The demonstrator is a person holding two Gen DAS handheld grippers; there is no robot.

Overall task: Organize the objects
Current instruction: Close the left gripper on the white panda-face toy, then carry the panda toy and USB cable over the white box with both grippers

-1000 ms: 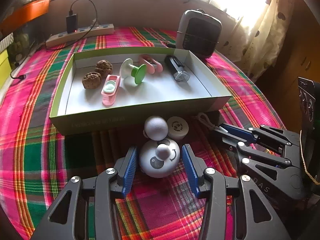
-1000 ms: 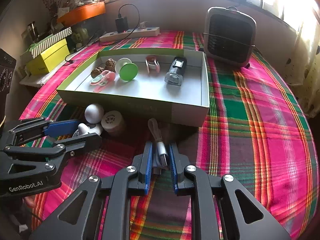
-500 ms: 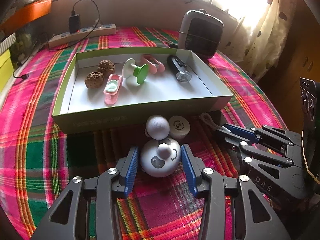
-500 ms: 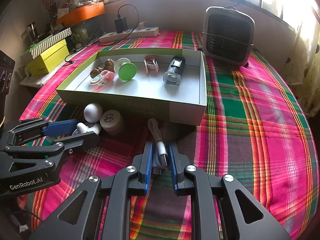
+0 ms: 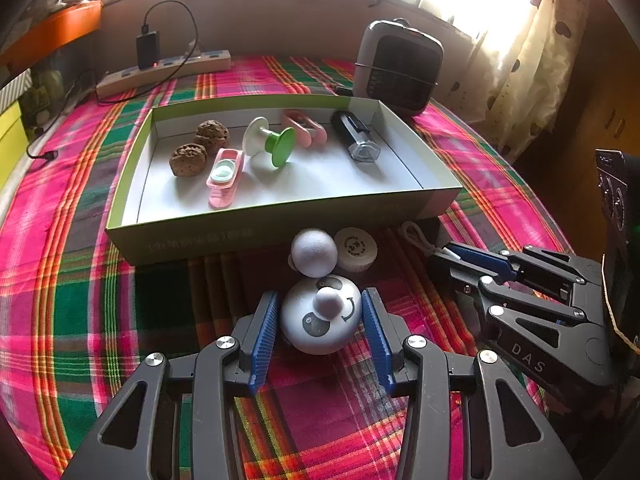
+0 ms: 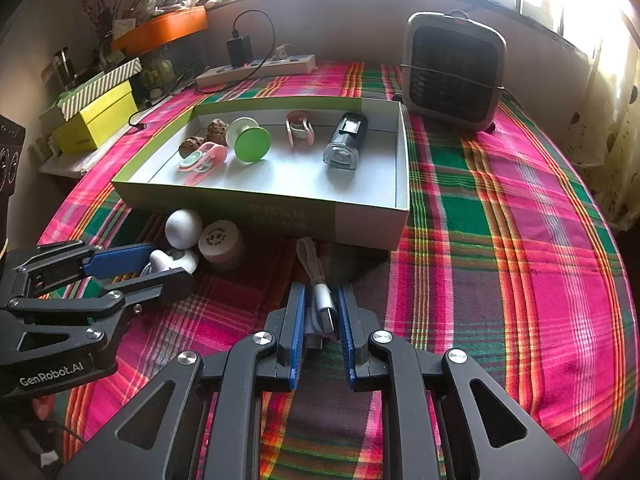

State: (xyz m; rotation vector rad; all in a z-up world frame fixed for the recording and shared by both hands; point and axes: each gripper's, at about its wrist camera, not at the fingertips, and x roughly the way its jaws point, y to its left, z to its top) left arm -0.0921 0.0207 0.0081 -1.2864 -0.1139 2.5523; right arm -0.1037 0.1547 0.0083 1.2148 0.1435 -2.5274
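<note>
Your left tongs (image 5: 320,318) have just been closing around the panda toy (image 5: 320,314) on the desk (image 5: 60,300), before the box (image 5: 280,220); whether the pads press it cannot be told. Your right tongs (image 6: 322,318) grip the cable (image 6: 320,300) there.

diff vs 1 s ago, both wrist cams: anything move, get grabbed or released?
The left gripper has just been closing: its jaws have narrowed around the panda ball, which sits between the pads, though I can't confirm they press on it yet. Nothing was released. The right gripper stays shut on the USB cable. Both hands, the box and its contents are unchanged.
</note>
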